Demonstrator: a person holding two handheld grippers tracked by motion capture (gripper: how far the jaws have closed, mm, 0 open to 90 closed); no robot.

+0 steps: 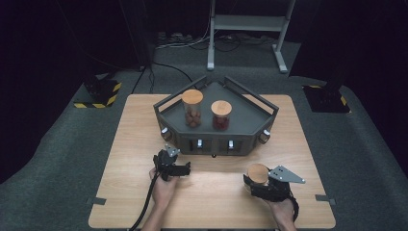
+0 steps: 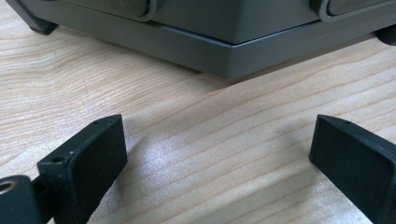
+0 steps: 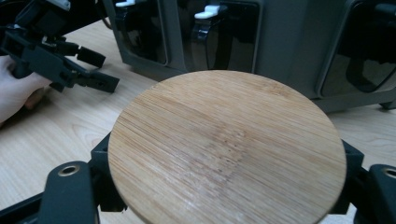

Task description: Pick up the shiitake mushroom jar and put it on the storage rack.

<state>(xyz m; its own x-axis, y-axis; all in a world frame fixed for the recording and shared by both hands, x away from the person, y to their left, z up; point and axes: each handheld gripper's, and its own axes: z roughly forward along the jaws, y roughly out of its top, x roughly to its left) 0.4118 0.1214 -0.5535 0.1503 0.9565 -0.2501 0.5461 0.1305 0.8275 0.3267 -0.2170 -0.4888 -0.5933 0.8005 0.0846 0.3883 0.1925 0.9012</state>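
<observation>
In the right gripper view a round wooden lid (image 3: 229, 147) covers the jar beneath it, and the lower frame edge cuts off its near rim. The same lid hides most of the right tongs (image 3: 229, 186), leaving dark corners at lower left and lower right. In the left gripper view the grey rack (image 2: 224, 42) is cut off along the top, and the right frame edge clips one jaw of the left tongs (image 2: 217, 158). In the high view, the contents of two jars (image 1: 193, 109) at upper centre are too small to identify.

Matt, fine-grained bamboo lid (image 3: 227, 147); pale smooth wooden table (image 2: 210, 140); matt grey tray (image 1: 250, 113).
</observation>
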